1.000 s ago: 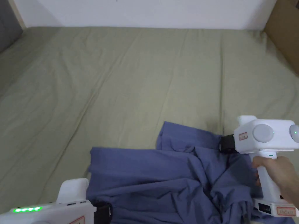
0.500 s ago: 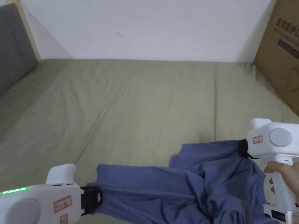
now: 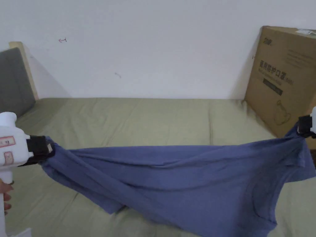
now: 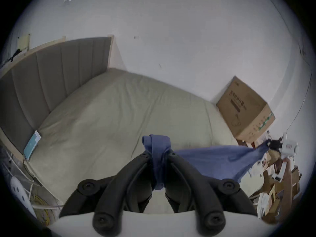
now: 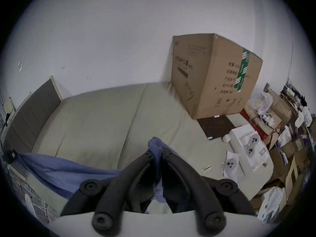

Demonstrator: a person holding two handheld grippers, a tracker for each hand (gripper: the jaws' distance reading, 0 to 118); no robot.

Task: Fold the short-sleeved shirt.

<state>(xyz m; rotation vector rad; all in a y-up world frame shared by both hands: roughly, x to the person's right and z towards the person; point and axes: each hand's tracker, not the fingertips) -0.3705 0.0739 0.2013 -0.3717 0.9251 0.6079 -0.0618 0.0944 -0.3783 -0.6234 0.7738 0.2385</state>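
Lifted since 0.5 s ago: blue shirt (image 3: 172,179), formerly bunched on the bed, now stretched in the air between 2 grippers, lower edge sagging toward the green bed sheet (image 3: 148,120). Left gripper (image 4: 158,155): jaws closed on 1 bunched corner; right gripper (image 5: 158,151): jaws closed on the opposite corner. Cardboard box (image 3: 282,80) at right; grey headboard (image 3: 14,80) at left.

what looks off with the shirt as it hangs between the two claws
The blue shirt hangs unevenly: taut along the top between the left claw and right claw, twisted into diagonal folds below, its low edge dragging on the bed.
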